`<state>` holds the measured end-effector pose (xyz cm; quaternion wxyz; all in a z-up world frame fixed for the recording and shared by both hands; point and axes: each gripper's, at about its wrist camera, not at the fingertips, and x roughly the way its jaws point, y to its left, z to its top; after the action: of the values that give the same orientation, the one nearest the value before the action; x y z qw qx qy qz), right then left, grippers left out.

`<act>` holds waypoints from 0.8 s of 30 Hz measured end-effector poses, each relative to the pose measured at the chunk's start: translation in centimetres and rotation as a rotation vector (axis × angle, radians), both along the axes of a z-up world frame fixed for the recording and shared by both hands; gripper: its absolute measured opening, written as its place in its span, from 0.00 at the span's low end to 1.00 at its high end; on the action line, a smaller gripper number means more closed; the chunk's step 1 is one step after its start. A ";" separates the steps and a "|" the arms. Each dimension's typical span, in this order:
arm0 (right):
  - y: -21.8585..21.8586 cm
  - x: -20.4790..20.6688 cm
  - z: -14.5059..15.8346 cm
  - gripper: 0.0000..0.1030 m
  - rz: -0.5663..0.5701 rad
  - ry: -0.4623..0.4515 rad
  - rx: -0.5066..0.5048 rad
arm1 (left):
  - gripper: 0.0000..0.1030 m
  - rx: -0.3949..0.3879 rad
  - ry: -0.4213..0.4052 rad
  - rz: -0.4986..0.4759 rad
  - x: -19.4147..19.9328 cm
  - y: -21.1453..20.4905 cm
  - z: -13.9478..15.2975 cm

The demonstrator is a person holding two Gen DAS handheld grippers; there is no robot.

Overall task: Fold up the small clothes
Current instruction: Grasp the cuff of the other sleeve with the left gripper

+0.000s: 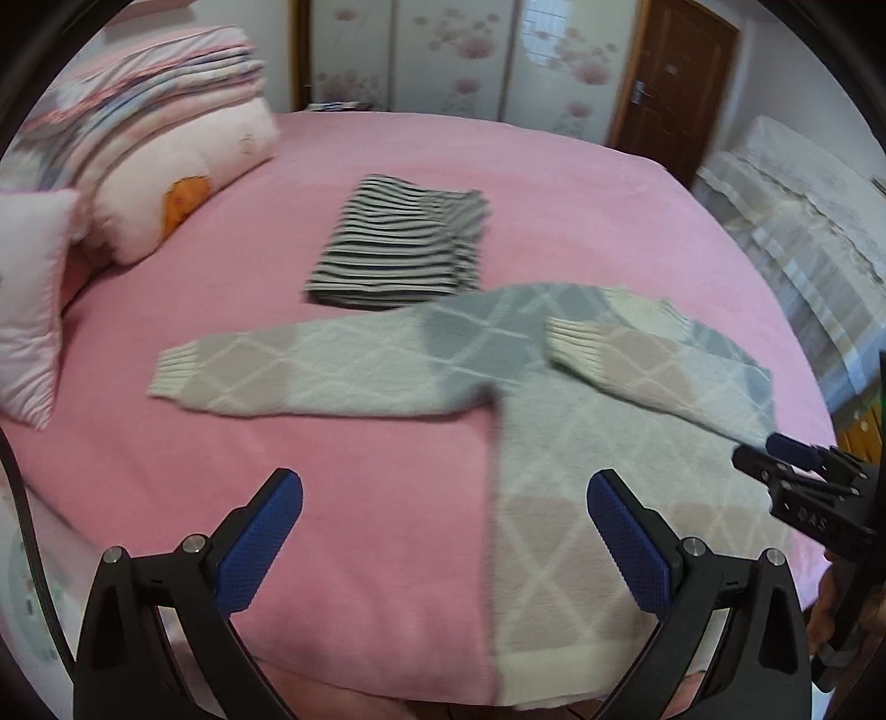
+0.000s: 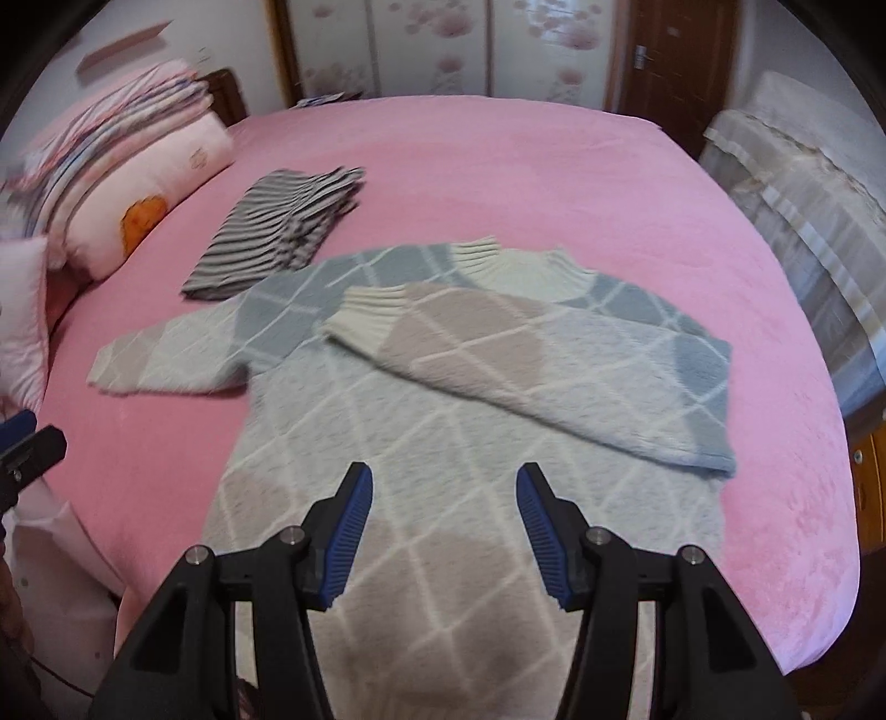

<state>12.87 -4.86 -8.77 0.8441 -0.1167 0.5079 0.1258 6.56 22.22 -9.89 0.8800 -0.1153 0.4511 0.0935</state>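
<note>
A small knitted sweater [image 2: 443, 421] with a grey-blue, beige and white diamond pattern lies flat on the pink bed [image 2: 637, 194]. One sleeve [image 2: 498, 343] is folded across the chest. The other sleeve [image 2: 166, 360] stretches out to the left. My right gripper [image 2: 443, 476] hovers open above the sweater's lower body with nothing between its fingers. My left gripper [image 1: 443, 487] is wide open and empty, over the pink cover beside the sweater [image 1: 581, 443] and below the outstretched sleeve [image 1: 277, 371]. The right gripper's fingertips [image 1: 792, 450] show at the right edge of the left wrist view.
A folded black-and-white striped garment [image 1: 398, 243] lies behind the sweater. Pillows and stacked bedding [image 1: 166, 183] fill the far left of the bed. A covered piece of furniture [image 2: 803, 183] stands to the right, and wardrobe doors [image 2: 443, 44] and a wooden door [image 1: 675, 83] are at the back.
</note>
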 end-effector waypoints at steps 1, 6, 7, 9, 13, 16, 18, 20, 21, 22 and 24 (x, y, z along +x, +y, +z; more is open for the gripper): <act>1.2 -0.2 0.0 0.53 0.026 0.001 -0.003 | 0.99 0.005 -0.005 0.022 -0.2 1.3 0.1; 6.9 -0.6 0.4 0.53 0.134 -0.037 -0.026 | 0.99 0.039 -0.009 0.156 -0.1 8.8 0.2; 8.4 -0.5 0.5 0.53 0.158 -0.054 -0.033 | 0.99 0.049 -0.002 0.190 0.1 10.5 -0.1; 10.7 -0.3 0.3 0.53 0.190 -0.071 -0.038 | 0.99 0.041 0.020 0.252 0.9 13.7 -0.9; 15.1 0.7 -0.5 0.53 0.243 -0.085 -0.015 | 0.99 -0.056 0.079 0.360 2.5 19.6 -4.0; 18.6 1.6 -1.5 0.53 0.280 -0.101 0.004 | 0.99 -0.131 0.103 0.442 3.4 23.8 -7.0; 20.8 2.1 -2.4 0.53 0.294 -0.108 0.006 | 0.99 -0.153 0.132 0.487 3.9 26.2 -8.9; 22.7 2.6 -3.5 0.53 0.303 -0.095 0.007 | 0.94 -0.177 0.176 0.531 4.4 28.0 -10.8; 23.3 2.8 -4.0 0.53 0.305 -0.085 0.009 | 0.90 -0.198 0.190 0.544 4.5 28.7 -11.7; 24.1 2.9 -4.5 0.53 0.310 -0.072 0.017 | 0.90 -0.228 0.202 0.556 4.7 29.3 -12.5; 25.2 3.1 -5.3 0.53 0.320 -0.053 0.028 | 0.89 -0.291 0.207 0.588 4.9 30.5 -14.1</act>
<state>15.93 20.31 -14.10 0.8279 -0.1876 0.4587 0.2628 11.50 52.75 -23.99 0.7392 -0.3547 0.4941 0.2892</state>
